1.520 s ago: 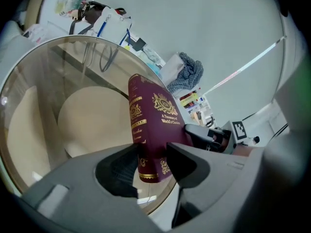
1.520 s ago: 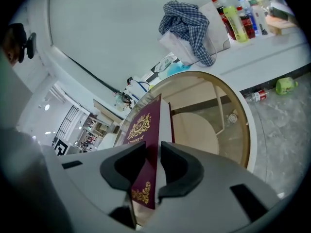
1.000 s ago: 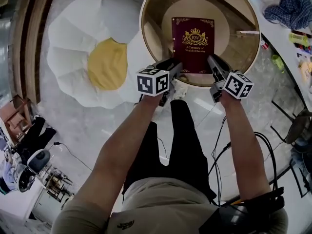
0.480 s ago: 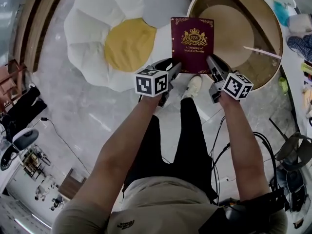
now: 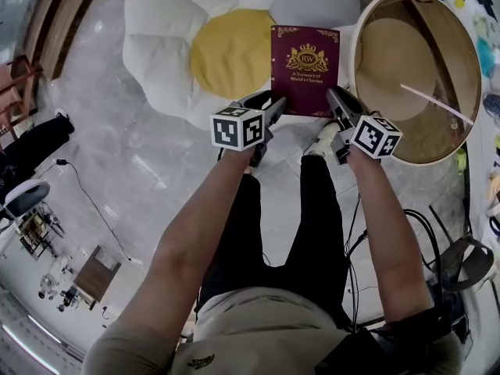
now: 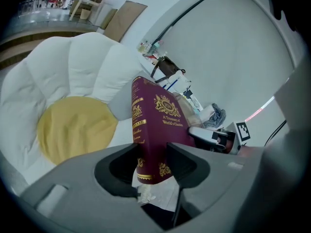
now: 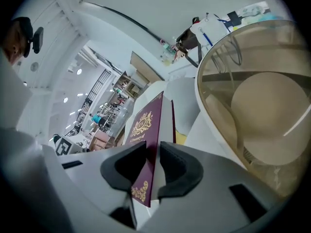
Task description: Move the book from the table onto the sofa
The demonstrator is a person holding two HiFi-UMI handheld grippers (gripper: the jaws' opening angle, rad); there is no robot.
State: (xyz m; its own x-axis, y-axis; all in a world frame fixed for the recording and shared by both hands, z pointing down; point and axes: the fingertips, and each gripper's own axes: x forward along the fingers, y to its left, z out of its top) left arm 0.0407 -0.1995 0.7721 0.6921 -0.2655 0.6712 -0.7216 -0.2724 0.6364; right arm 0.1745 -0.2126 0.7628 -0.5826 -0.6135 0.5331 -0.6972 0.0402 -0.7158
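A maroon book (image 5: 305,69) with gold print hangs in the air, held level by its two near corners. My left gripper (image 5: 273,109) is shut on the near left corner and my right gripper (image 5: 334,104) on the near right corner. The book is over the right petals of the white flower-shaped sofa (image 5: 164,30), beside its yellow centre (image 5: 230,49). In the left gripper view the book's spine (image 6: 140,130) stands between the jaws of the left gripper (image 6: 151,161). The right gripper view shows the book's cover (image 7: 143,130) pinched in the right gripper (image 7: 151,164).
The round glass-topped table (image 5: 461,116) stands just right of the book, its rim near my right hand. My legs and a white shoe (image 5: 322,141) are below the book. Cables (image 5: 94,209) run over the marble floor; clutter lies at the lower left.
Both grippers have carried the book to the left, off the round table and over the edge of the sofa. The grip on both corners is unchanged.
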